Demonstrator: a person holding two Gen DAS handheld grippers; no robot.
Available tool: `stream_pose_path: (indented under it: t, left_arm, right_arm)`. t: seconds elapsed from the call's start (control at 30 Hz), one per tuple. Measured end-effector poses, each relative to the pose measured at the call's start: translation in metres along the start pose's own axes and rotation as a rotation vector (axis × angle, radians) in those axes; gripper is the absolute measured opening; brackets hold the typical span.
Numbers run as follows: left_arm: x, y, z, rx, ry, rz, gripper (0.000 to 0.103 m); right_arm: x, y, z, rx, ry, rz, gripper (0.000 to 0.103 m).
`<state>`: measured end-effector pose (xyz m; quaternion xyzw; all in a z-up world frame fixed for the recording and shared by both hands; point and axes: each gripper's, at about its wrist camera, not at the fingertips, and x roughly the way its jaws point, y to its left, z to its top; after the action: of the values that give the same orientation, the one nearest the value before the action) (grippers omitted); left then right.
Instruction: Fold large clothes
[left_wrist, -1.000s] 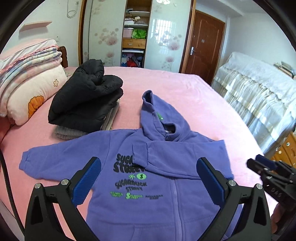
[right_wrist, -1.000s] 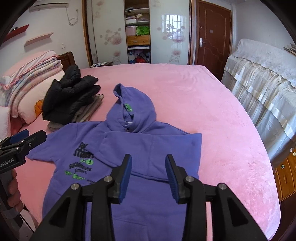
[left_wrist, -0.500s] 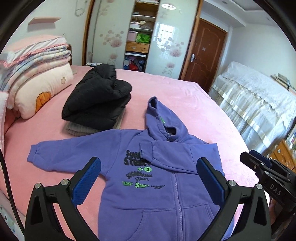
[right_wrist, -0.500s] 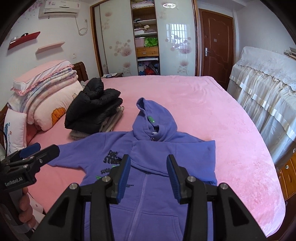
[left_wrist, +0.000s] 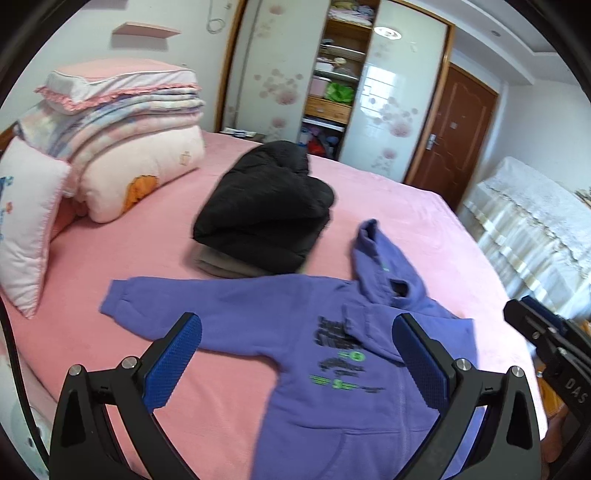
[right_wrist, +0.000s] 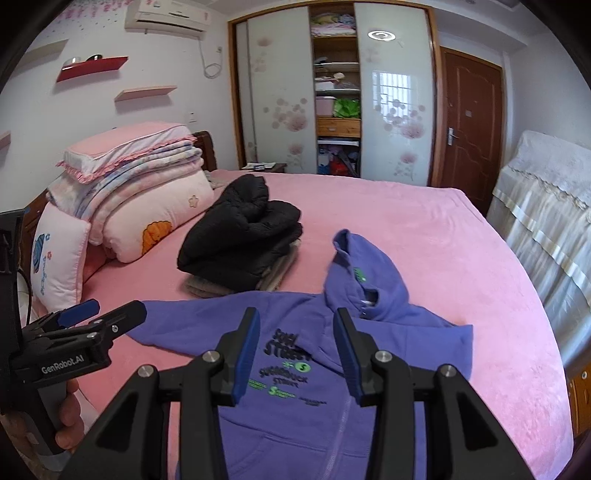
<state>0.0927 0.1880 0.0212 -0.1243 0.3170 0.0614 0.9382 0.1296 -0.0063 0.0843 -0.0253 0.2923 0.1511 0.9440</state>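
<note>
A purple zip hoodie (left_wrist: 332, 354) (right_wrist: 332, 387) lies face up on the pink bed. Its right sleeve is folded across the chest, its left sleeve (left_wrist: 177, 306) stretches out flat to the left, and the hood points away. My left gripper (left_wrist: 295, 354) is wide open and empty, held above the hoodie's left side. My right gripper (right_wrist: 295, 350) is partly open and empty, above the chest print. Each gripper shows at the edge of the other's view.
A folded black jacket on grey clothes (left_wrist: 264, 218) (right_wrist: 240, 240) sits beyond the hoodie. Pillows and folded quilts (left_wrist: 122, 147) are stacked at the left. A covered cabinet (right_wrist: 546, 206) stands right of the bed (right_wrist: 443, 240).
Both grippers have pulled back and up from the hoodie. The left view has swung leftward, bringing the outstretched sleeve and pillows more into view. Both grippers' openings are unchanged.
</note>
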Motion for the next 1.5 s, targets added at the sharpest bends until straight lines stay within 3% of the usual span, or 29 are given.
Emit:
stream_pose_path:
  t: [0.13,0.37,0.63,0.97,1.27,1.5]
  left_arm:
    - [0.013,0.027,0.003,-0.020,0.012,0.058,0.102]
    - [0.058,0.085,-0.001,-0.099,0.097,0.120,0.102]
    - [0.132,0.189,-0.020,-0.425,0.320,0.104,0.102]
    - [0.194,0.288,-0.039,-0.723,0.391,0.172,0.097]
    - [0.256,0.319,-0.055,-0.784,0.467,0.194,0.062]
    - [0.280,0.324,-0.066,-0.801,0.500,0.216,0.062]
  right_arm:
    - [0.018,0.022,0.008,-0.040,-0.006,0.005,0.048]
    - [0.070,0.059,0.016,-0.078,0.026,0.020,0.049]
    - [0.130,0.095,0.016,-0.121,0.080,0.015,0.049]
    - [0.216,0.129,-0.001,-0.146,0.187,0.034,0.049]
    - [0.261,0.141,-0.025,-0.132,0.271,0.084,0.049]
    - [0.271,0.141,-0.039,-0.143,0.292,0.082,0.049]
